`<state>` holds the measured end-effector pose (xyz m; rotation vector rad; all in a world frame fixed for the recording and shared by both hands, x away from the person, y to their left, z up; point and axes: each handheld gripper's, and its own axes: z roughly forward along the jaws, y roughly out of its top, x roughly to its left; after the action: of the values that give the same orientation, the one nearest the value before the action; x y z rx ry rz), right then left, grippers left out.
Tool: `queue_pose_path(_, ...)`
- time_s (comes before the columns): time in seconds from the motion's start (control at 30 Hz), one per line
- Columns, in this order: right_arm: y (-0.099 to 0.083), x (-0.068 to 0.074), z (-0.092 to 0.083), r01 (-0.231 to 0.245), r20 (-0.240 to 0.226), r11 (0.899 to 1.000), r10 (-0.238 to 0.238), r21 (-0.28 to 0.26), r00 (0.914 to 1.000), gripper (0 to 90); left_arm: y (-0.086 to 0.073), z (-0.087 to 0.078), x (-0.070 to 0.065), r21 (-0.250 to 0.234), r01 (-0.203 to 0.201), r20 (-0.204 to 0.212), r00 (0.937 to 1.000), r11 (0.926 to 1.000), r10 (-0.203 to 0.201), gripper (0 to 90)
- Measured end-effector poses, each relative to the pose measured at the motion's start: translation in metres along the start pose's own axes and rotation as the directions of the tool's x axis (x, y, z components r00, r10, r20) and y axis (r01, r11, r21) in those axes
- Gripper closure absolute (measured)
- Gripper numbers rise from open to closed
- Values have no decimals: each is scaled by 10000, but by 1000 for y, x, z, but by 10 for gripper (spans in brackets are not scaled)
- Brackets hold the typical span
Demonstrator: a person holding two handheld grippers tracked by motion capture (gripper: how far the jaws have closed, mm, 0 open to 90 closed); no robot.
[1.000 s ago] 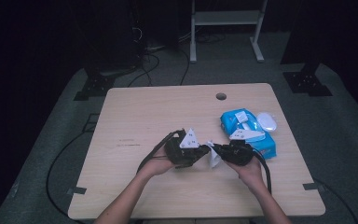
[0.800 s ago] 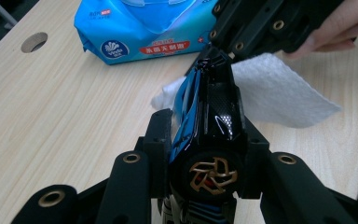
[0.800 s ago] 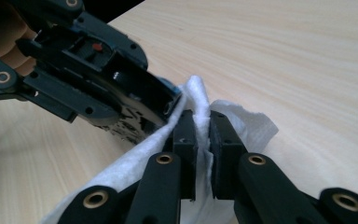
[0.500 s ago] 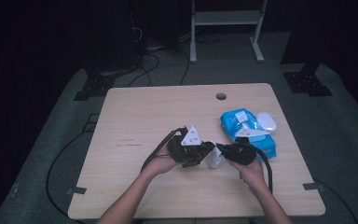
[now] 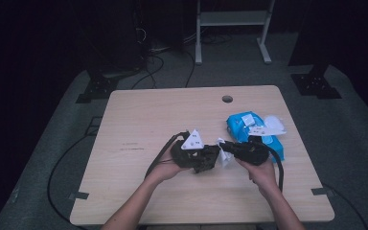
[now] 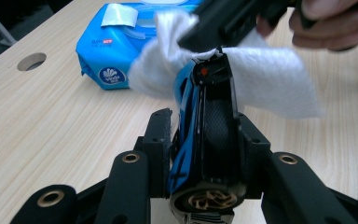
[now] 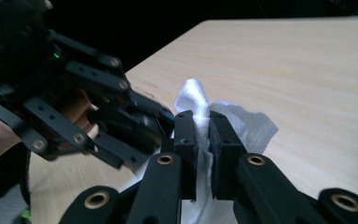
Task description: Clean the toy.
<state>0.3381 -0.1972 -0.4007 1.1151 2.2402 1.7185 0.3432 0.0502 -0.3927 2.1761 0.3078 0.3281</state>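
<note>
Both tools work near the front middle of the surface [image 5: 139,120], with bare wood to the left and behind, and a blue wipes pack [image 5: 242,125] close on the right. The left tool [image 6: 200,130] is clamped on a blue-and-black toy car [image 6: 207,135] with gold wheels. The right tool [image 7: 201,140] pinches a crumpled white wipe [image 7: 196,100] against the car's nose.

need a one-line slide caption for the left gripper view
Left gripper clamps a blue-and-black toy car while the right gripper wipes its end with a white wet wipe.

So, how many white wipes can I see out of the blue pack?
1. The white wipe is pinched in the right gripper, pressed against the toy car that the left gripper holds. More may be hidden inside the blue pack.
</note>
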Motion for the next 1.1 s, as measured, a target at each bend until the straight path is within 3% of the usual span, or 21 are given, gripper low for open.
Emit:
queue_pose_path(0.07, 6, 9, 2, 434, 143, 9991, -434, -16, 9990, 827, -3, -3, 1, 3, 34, -46, 10000, 10000, -34, 633)
queue_pose_path(0.13, 12, 14, 4, 428, -386, 9988, -437, -232, 9983, 827, -5, -4, 1, -45, 73, -127, 9999, 10000, -73, 631)
queue_pose_path(0.3, 20, 28, 11, 1098, -461, 9939, -1099, -51, 9929, 826, -9, -9, 0, -97, 74, -220, 9997, 9999, -76, 633)
queue_pose_path(0.47, 12, 15, 15, 628, -145, 9975, -624, 312, 9979, 826, -16, -16, 4, -261, 324, -233, 9992, 9991, -330, 632)
queue_pose_path(0.6, 16, 27, 20, 918, -470, 9958, -917, -9, 9947, 826, -19, -18, 5, -263, 390, -350, 9986, 9989, -400, 631)
queue_pose_path(0.67, 22, 31, 21, 748, -1435, 9963, -801, -422, 9864, 826, -22, -21, 7, -309, 510, -351, 9980, 9982, -521, 632)
queue_pose_path(0.7, 25, 33, 22, 917, -1462, 9949, -970, -429, 9845, 826, -23, -23, 8, -305, 554, -351, 9978, 9980, -564, 632)
queue_pose_path(0.8, 26, 34, 32, 1231, -1066, 9923, -1214, 92, 9869, 826, -28, -27, 9, -310, 632, -424, 9970, 9975, -645, 632)
queue_pose_path(0.9, 17, 23, 45, 950, -652, 9933, -908, 652, 9937, 826, -35, -32, 10, -373, 730, -473, 9961, 9966, -747, 632)
queue_pose_path(1.1, 7, 28, 64, 1087, -673, 9900, -1028, 894, 9924, 826, -49, -40, 12, -608, 1019, -682, 9920, 9929, -1060, 634)
